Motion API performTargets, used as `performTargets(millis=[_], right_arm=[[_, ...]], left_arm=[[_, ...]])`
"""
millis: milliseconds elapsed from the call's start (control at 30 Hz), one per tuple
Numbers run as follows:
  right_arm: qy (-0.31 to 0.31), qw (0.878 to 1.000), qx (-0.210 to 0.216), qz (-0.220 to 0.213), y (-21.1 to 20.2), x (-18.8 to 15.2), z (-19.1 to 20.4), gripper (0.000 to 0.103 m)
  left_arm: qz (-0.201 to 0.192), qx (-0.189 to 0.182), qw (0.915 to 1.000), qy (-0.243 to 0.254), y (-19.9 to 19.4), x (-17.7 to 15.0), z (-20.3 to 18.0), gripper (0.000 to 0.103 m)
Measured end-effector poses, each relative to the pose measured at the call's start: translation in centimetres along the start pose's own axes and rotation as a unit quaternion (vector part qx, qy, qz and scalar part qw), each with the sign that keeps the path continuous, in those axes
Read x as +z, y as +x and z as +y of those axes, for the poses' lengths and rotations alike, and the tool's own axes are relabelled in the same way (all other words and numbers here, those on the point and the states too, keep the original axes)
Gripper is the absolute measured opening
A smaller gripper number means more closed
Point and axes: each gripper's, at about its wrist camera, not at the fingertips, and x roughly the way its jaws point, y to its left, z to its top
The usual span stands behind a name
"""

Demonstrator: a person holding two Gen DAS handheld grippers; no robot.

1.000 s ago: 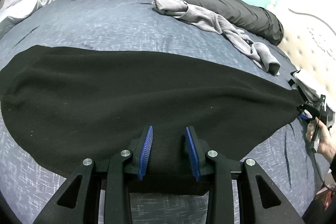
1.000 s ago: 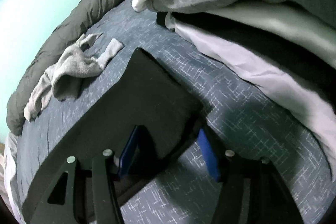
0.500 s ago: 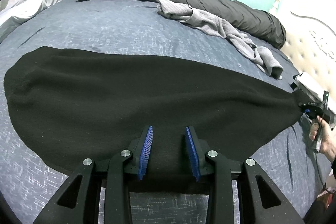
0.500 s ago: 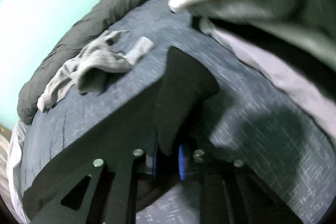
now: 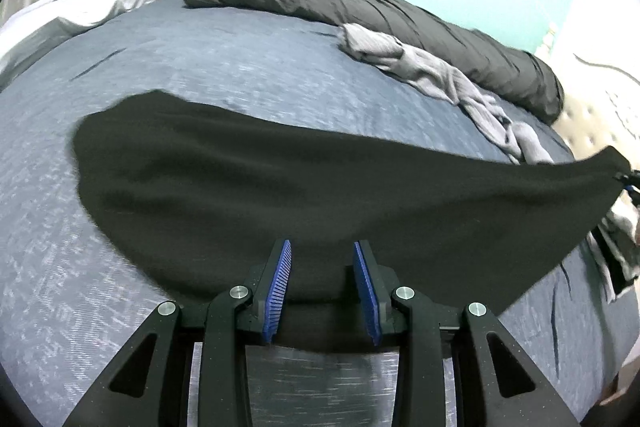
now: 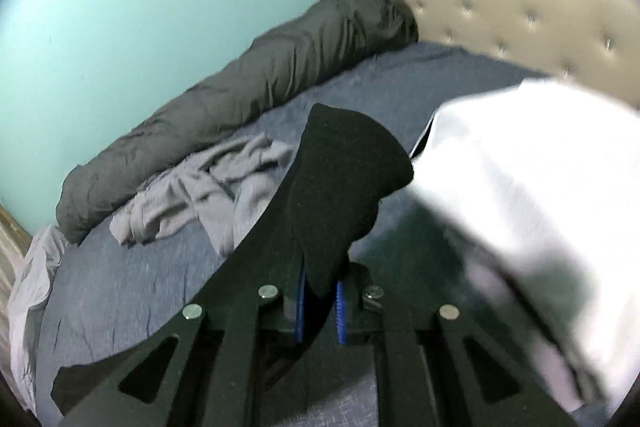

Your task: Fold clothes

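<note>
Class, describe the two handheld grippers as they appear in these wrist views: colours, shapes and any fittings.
The left gripper and the right gripper look alike: matte black, angular linkage arms with triangular cut-outs, joined by round silver pivot bolts. Each finger carries a flat bright blue pad with fine ribbing. No cables or printed markings show on either in these views.
</note>
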Motion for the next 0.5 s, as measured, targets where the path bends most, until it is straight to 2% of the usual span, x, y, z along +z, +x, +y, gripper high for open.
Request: performTargets(millis=[233, 500], right_arm=[[-0.025, 0.998, -0.046, -0.027, -3.4, 3.9, -1.2, 0.01], [-0.019, 0.995, -0.093, -0.04, -5.3, 5.6, -3.8, 0.01]], left_arm=[[-0.004, 0.011, 0.9985, -0.053, -0.7, 0.0, 3.4, 0.035], [0.001, 0.018, 0.9979, -0.062, -0.5, -0.1, 4.0, 0.035]])
